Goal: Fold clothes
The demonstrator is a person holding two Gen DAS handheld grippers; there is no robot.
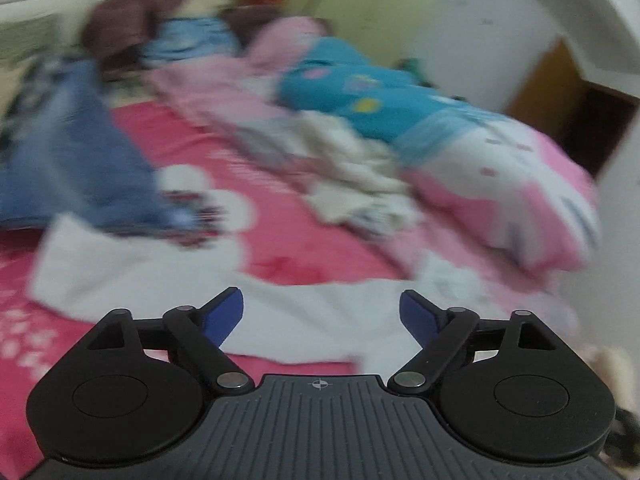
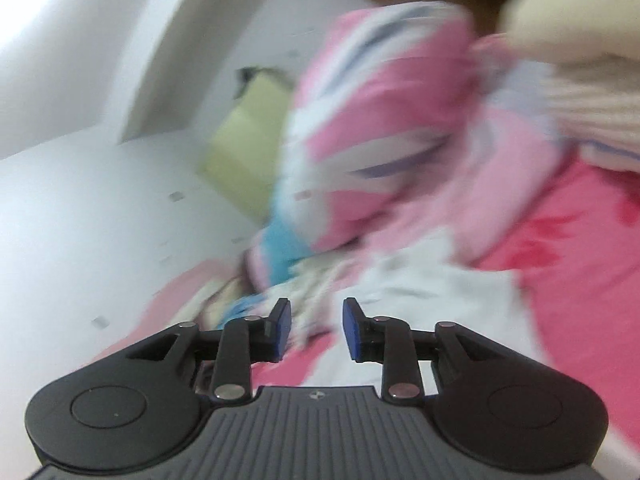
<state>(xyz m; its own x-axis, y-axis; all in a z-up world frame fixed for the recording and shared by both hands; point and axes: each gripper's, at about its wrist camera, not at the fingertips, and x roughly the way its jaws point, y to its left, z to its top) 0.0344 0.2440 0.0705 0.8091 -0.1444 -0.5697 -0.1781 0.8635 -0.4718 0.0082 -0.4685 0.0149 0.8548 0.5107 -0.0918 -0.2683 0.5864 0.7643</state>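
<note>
A white garment (image 1: 132, 276) lies flat on the pink bed sheet (image 1: 200, 148), stretching across the foreground of the left wrist view. My left gripper (image 1: 322, 312) hovers over its near edge with its blue pads wide apart and nothing between them. In the right wrist view the same white garment (image 2: 432, 300) lies just beyond my right gripper (image 2: 316, 326). Its jaws stand partly apart and empty. Both views are blurred.
Blue jeans (image 1: 80, 160) lie at the left. A cream cloth heap (image 1: 352, 168), a teal plush (image 1: 352, 88) and a pink-and-white quilt (image 1: 520, 184) crowd the right side of the bed. Brown and blue clothes (image 1: 160, 28) pile up at the far end. A white wall (image 2: 80, 200) runs along the bed.
</note>
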